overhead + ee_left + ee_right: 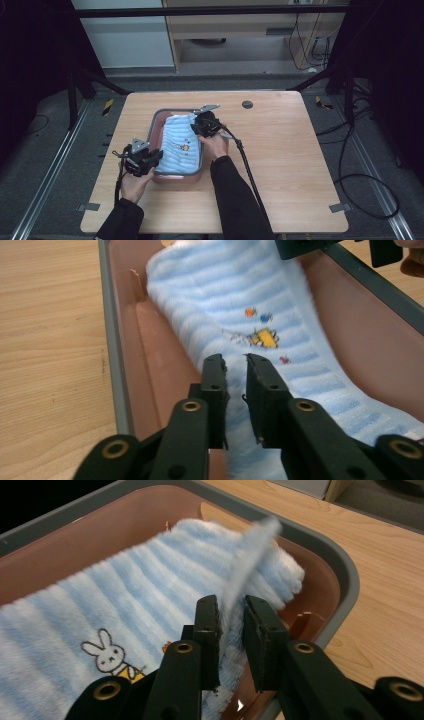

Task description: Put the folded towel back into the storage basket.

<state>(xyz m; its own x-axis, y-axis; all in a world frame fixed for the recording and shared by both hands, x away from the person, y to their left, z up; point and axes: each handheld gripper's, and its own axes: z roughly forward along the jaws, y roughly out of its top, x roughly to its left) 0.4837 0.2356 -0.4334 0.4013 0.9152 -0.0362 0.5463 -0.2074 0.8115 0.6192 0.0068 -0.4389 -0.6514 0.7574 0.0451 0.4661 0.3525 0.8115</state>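
A light blue striped towel (177,145) with a small rabbit print lies in a brown tray with a grey rim (156,122) at the middle of the table. My left gripper (157,156) is at the tray's near left corner. In the left gripper view its jaws (235,365) are pinched on the towel's (240,295) near edge, inside the tray rim (112,350). My right gripper (196,127) is at the tray's far right. Its jaws (231,607) are shut on a raised fold of the towel (125,590), above the tray rim (345,575).
A small black disc (247,104) sits on the wooden table behind the tray. The right gripper's cable (247,165) trails back toward the table's front edge. Bare table (290,150) lies to the right of the tray, and a narrower strip to its left.
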